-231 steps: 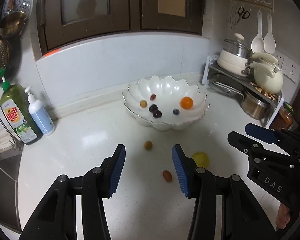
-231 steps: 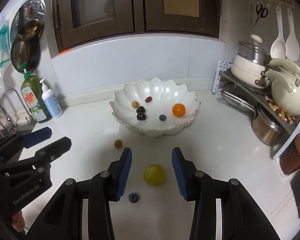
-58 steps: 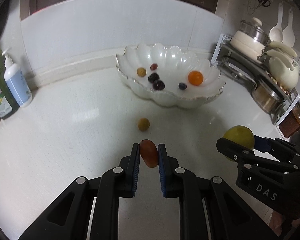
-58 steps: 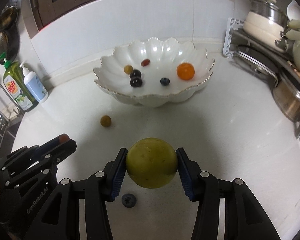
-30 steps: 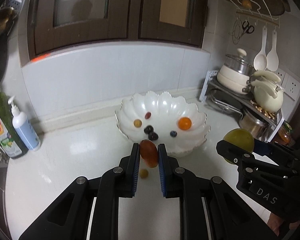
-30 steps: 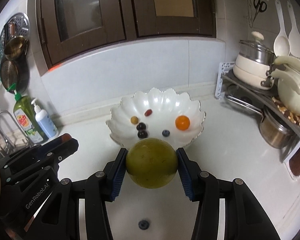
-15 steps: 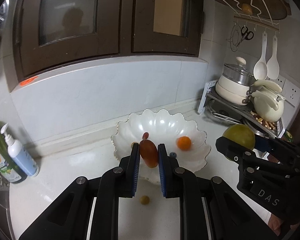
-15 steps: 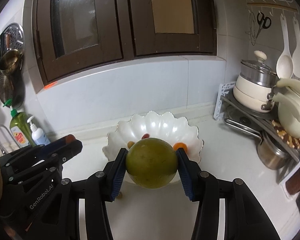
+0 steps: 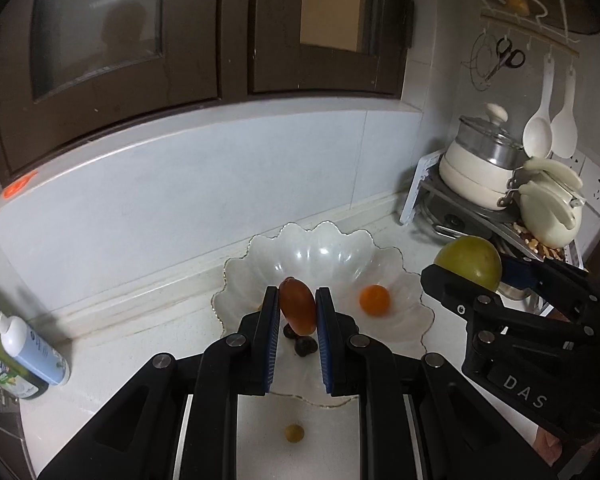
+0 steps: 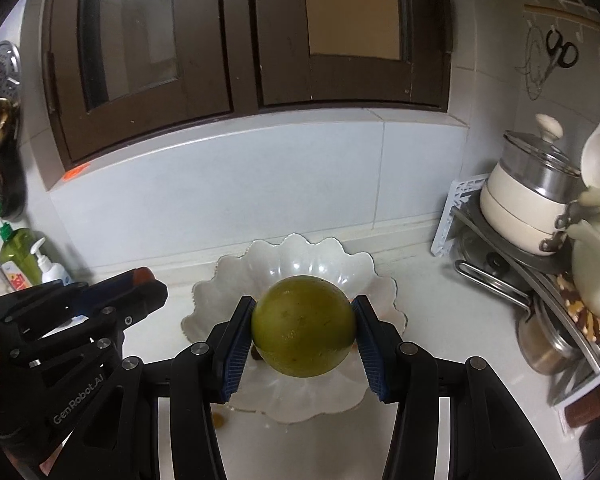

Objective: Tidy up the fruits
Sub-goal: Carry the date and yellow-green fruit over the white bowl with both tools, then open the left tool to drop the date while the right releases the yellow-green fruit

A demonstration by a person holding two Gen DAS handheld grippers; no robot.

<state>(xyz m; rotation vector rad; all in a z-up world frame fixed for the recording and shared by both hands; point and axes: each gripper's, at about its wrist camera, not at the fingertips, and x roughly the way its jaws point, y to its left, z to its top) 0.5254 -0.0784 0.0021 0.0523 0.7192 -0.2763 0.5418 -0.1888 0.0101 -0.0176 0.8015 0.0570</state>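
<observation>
Both grippers carry fruit above the white bowl at the back of the worktop.

By the worktop's left edge stand two soap bottles point(image 9: 28, 352). The left gripper point(image 9: 298, 312) has its jaws clamped on a small reddish-brown fruit point(image 9: 298, 310), held over the scalloped bowl point(image 9: 404, 280), which holds an orange fruit point(image 9: 374, 300) and dark berries point(image 9: 304, 346). A small yellow-brown fruit point(image 9: 294, 433) lies on the worktop point(image 9: 120, 364) just in front of the bowl. The right gripper point(image 10: 304, 330) has its jaws pressed on a round green fruit point(image 10: 304, 330) over the bowl's front half.
</observation>
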